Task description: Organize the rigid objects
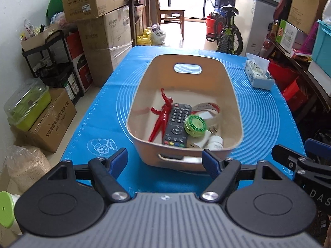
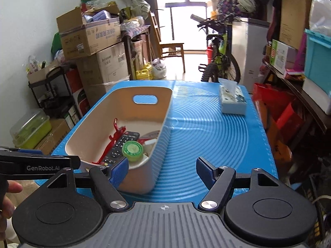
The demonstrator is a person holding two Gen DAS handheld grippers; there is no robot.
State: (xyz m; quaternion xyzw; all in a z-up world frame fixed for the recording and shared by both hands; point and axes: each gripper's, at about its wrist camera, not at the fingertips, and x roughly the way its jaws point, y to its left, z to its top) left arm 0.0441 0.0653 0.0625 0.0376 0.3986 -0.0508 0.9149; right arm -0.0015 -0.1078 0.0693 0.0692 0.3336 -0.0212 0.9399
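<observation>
A beige basket [image 1: 231, 95] stands on the blue mat [image 1: 99, 124]. In it lie a red figure [image 1: 160, 117], a black remote [image 1: 177, 126], a round green tin [image 1: 195, 126], a tape roll [image 1: 206, 108], a white plug [image 1: 201, 141] and a small white bottle [image 1: 216, 142]. My left gripper [image 1: 165, 161] is open and empty just in front of the basket's near end. My right gripper [image 2: 161, 169] is open and empty at the basket's [image 2: 161, 142] near right corner. The remote [image 2: 122, 144], tin [image 2: 132, 149] and figure [image 2: 115, 133] show there too.
A tissue box [image 1: 258, 74] sits on the mat at the far right, also in the right wrist view [image 2: 232, 100]. Cardboard boxes [image 1: 93, 4] and a black rack [image 1: 51, 60] stand left of the table. A bicycle [image 1: 227, 31] and shelves stand beyond and right.
</observation>
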